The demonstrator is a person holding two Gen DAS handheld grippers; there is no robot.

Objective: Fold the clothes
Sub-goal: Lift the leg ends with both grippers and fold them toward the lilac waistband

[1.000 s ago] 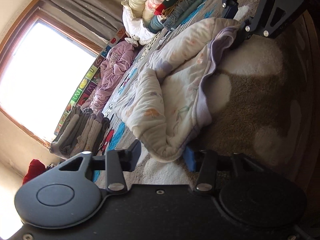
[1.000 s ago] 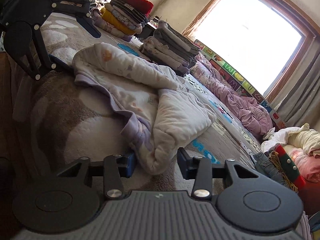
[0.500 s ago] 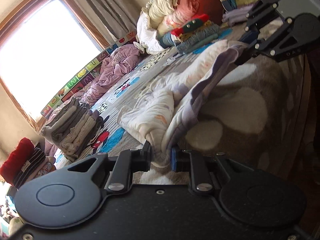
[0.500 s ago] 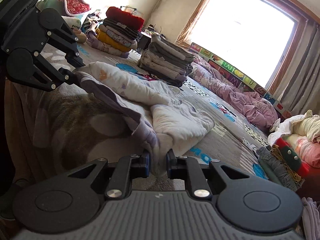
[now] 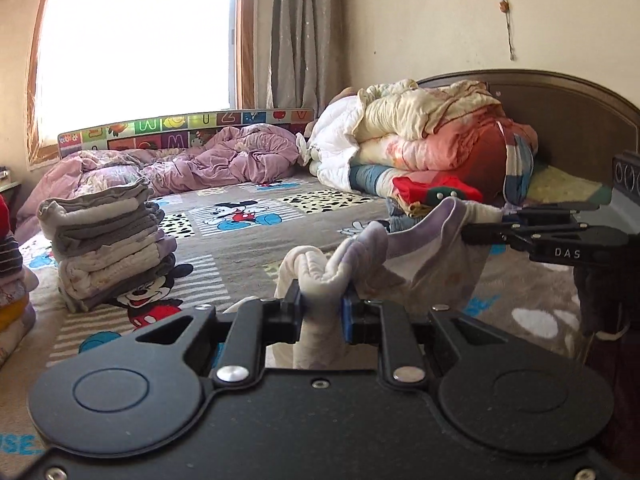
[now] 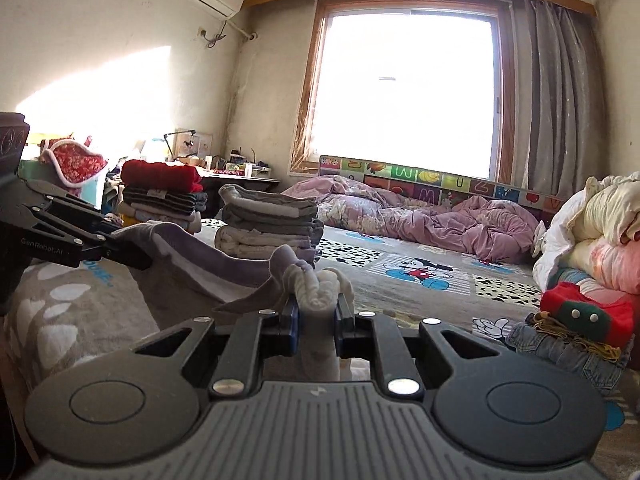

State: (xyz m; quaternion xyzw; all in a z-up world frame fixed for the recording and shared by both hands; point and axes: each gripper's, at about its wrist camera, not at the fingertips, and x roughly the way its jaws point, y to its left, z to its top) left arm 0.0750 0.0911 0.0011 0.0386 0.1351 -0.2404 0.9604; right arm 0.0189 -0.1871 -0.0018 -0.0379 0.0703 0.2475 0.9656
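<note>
A white padded garment with a lilac lining (image 5: 404, 252) hangs stretched between my two grippers above the bed. My left gripper (image 5: 320, 308) is shut on one bunched corner of it. My right gripper (image 6: 316, 312) is shut on the other corner (image 6: 312, 284). The right gripper shows at the right of the left wrist view (image 5: 520, 232). The left gripper shows at the left of the right wrist view (image 6: 92, 248). The garment (image 6: 200, 256) sags between them.
A stack of folded grey and white clothes (image 5: 104, 248) stands on the cartoon bedspread (image 5: 248, 248). More folded stacks (image 6: 160, 196) stand at the left. A lilac quilt (image 5: 200, 160) lies by the window. Rolled quilts (image 5: 432, 148) are piled at the headboard.
Both grippers shut on the garment's corners and lifted it off the bed. Both views have swung level, and the garment now hangs between the grippers.
</note>
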